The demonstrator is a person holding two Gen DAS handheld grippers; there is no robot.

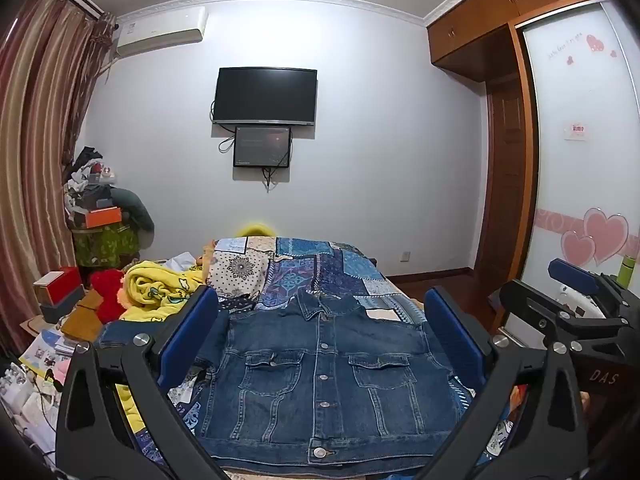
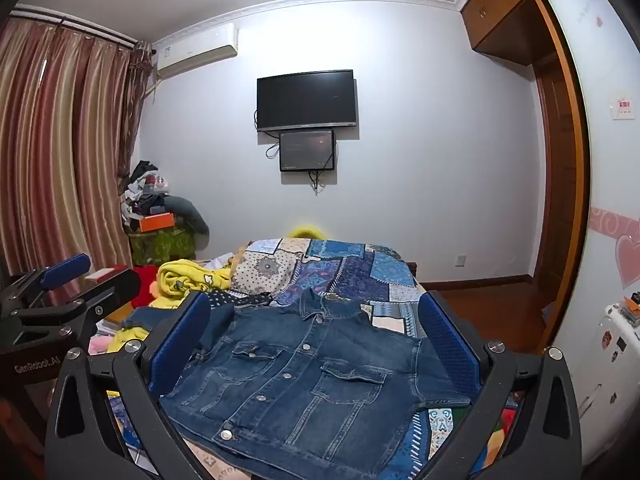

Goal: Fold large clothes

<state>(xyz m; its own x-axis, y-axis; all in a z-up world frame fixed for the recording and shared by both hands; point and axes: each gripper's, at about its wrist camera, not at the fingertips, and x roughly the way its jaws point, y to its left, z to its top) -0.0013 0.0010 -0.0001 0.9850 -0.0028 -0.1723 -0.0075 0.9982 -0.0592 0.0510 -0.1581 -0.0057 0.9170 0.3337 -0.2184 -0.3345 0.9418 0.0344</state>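
A dark blue denim jacket (image 1: 320,376) lies flat and buttoned, collar away from me, on a bed with a blue patchwork cover (image 1: 304,268). It also shows in the right wrist view (image 2: 304,380). My left gripper (image 1: 320,336) is open and empty, held above the jacket with its blue pads either side of it. My right gripper (image 2: 316,340) is open and empty, likewise above the jacket. The right gripper shows at the right edge of the left wrist view (image 1: 580,304), and the left gripper at the left edge of the right wrist view (image 2: 60,284).
A yellow blanket (image 1: 160,288) and a red plush (image 1: 106,292) lie on the bed's left side, with boxes and papers (image 1: 56,292) beside them. A clothes pile (image 1: 100,216) stands by the curtains. A wardrobe (image 1: 576,160) lines the right wall. A TV (image 1: 266,96) hangs on the far wall.
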